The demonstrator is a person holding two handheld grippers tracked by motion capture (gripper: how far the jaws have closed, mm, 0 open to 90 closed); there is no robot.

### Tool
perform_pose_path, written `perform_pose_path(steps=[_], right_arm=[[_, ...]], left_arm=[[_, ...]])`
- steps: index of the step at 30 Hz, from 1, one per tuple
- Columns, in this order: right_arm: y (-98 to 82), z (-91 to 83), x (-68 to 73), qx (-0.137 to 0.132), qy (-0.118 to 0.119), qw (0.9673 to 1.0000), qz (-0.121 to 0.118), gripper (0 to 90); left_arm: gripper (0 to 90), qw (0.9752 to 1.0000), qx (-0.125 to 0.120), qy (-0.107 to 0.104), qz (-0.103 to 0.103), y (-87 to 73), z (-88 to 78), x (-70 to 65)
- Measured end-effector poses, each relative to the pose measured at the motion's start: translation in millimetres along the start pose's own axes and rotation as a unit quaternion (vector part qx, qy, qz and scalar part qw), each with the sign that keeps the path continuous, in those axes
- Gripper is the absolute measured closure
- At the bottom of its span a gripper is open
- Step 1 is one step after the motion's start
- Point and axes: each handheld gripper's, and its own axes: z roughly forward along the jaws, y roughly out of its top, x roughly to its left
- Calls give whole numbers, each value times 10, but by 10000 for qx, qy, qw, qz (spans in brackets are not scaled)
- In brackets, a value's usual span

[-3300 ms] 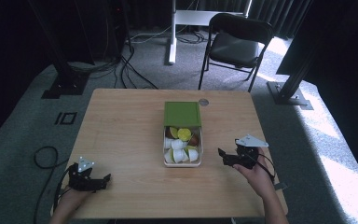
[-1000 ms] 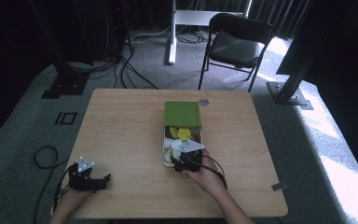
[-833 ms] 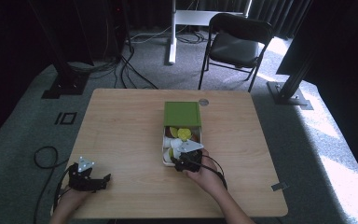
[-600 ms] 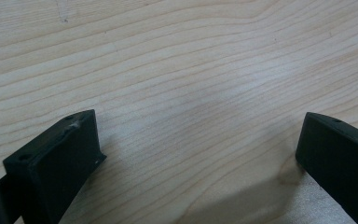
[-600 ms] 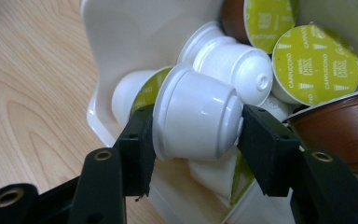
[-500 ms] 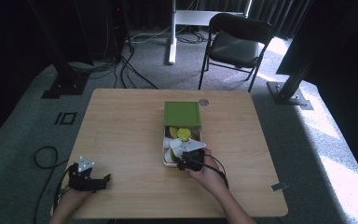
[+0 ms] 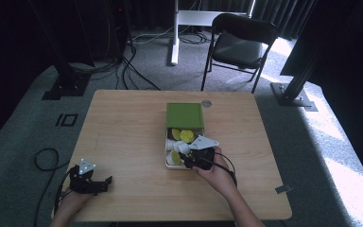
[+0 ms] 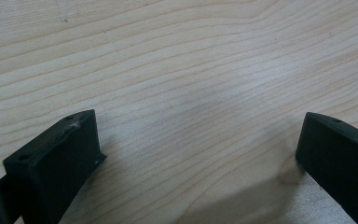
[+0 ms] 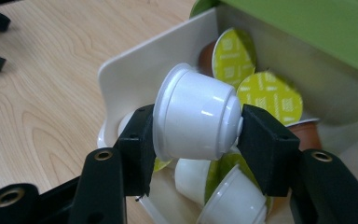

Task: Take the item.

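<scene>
A: Entry. Right gripper (image 9: 193,128) over the near end of the white tray (image 7: 166,156), which sits mid-counter. Its jaws have just been closing and are now clamped on a white capsule (image 9: 196,119), pads pressed on its two sides, the capsule lying sideways between them.

B: Confirmed. Compared with a second ago, the gripper in the high view (image 7: 185,158) sits a touch farther along the tray, and the capsule appears clear of the heap: in the right gripper view it hangs above the other white capsules (image 9: 228,200) and the green-foiled ones (image 9: 270,100). Reading: pick made, lift begun.

A: Left gripper (image 7: 105,180)?

B: Resting at the near left corner of the counter (image 7: 123,132), same spot as in all earlier frames. Jaws wide apart, nothing but bare wood (image 8: 191,84) between them.

A: The green lid (image 7: 185,115) lies at the far end of the tray, half over it. Tray wall (image 9: 135,70) is close on the capsule's left.

B: Judgement: grip looks square and secure. Next move calls for a straight rise to clear that wall before carrying off. Destination cannot be told.
</scene>
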Motion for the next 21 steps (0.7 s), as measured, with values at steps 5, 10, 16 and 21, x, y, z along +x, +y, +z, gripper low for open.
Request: perform_pose_path(steps=[5, 10, 16, 21], right_arm=[[71, -73, -49, -203, 17, 9997, 97, 475], [147, -148, -119, -416, -78, 9990, 109, 475], [189, -236, -222, -661, -332, 9972, 99, 475], [216, -313, -362, -836, -532, 9950, 134, 475]], left_arm=[[7, 10000, 4, -1, 5, 0, -1, 1], [7, 10000, 4, 3, 15, 1, 0, 2], [7, 10000, 3, 2, 16, 0, 0, 2], [7, 10000, 2, 2, 16, 0, 0, 2]])
